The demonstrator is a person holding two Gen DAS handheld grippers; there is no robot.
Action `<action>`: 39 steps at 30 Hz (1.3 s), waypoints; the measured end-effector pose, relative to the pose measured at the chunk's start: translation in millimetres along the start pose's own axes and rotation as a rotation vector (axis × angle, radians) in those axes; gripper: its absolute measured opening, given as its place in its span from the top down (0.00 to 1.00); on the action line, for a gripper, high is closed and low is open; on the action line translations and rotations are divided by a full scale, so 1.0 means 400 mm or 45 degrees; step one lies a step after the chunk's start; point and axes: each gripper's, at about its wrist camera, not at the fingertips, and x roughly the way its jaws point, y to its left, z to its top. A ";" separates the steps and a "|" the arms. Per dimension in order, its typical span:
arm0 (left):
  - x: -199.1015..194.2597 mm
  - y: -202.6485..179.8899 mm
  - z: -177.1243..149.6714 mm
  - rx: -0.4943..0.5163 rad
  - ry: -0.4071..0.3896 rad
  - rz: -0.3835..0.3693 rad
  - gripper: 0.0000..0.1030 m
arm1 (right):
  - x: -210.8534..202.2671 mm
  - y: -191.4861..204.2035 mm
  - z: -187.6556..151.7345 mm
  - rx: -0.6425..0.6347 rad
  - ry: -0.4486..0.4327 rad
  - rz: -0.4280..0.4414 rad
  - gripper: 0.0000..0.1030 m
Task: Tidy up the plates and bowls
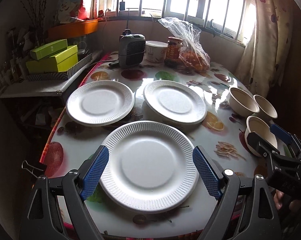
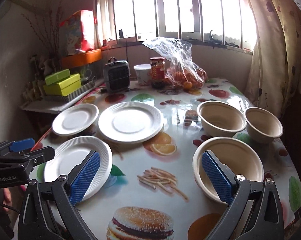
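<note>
The fruit-and-food printed glossy tablecloth is the reference surface; all task items rest on it. Three white ribbed foam plates lie separately toward its left side: the nearest plate, the far-left plate and the far-centre plate. Judged from its thicker edge, the far-centre plate may sit on another; this cannot be confirmed. Three beige moulded-fibre bowls stand upright toward the right side: the near bowl, the middle bowl and the far-right bowl, each apart from the others.

The left gripper hovers over the nearest plate, fingers spread wide to either side of it, holding nothing. The right gripper is likewise spread and empty, one finger over the near bowl's rim. This placement suggests each tool is assigned one item type for stacking.
</note>
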 end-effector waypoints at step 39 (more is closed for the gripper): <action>0.378 0.033 0.251 -0.034 0.222 0.015 0.60 | 0.443 -0.078 0.090 0.314 0.383 -0.110 0.63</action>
